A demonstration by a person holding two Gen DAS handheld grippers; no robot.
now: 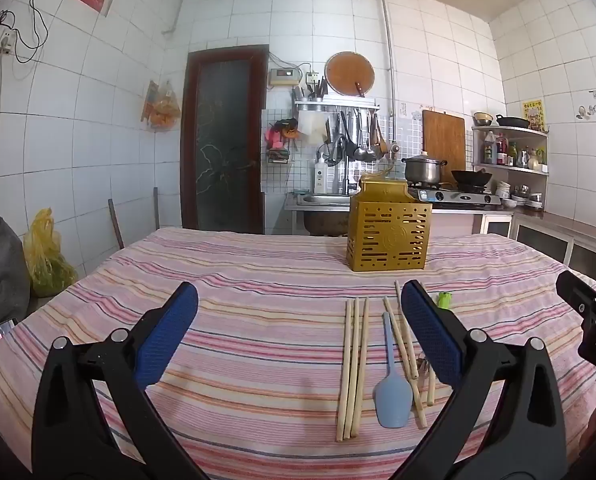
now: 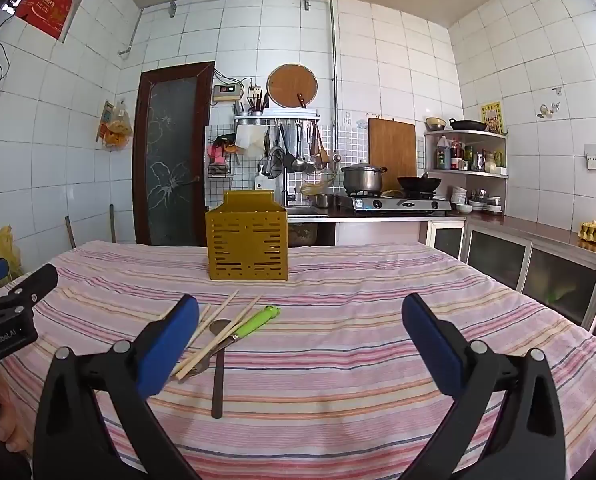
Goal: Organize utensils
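A yellow slotted utensil holder [image 1: 390, 236] stands upright on the striped tablecloth [image 1: 238, 320]; it also shows in the right wrist view [image 2: 247, 240]. In front of it lie three wooden chopsticks [image 1: 354, 364] side by side, a pale blue spoon [image 1: 392, 384], more chopsticks [image 1: 404, 348] and a green-handled utensil [image 1: 444, 300]. The right wrist view shows the chopsticks [image 2: 214, 332], the green-handled utensil [image 2: 254, 322] and a dark spoon [image 2: 218, 372]. My left gripper [image 1: 298, 336] is open and empty, above the cloth left of the utensils. My right gripper [image 2: 298, 340] is open and empty, right of them.
A yellow plastic bag [image 1: 46, 256] sits left of the table. Behind the table are a dark door [image 1: 222, 140], a sink [image 1: 324, 200], a stove with a pot [image 1: 424, 170] and a wok [image 2: 418, 182], and low cabinets [image 2: 538, 264] on the right.
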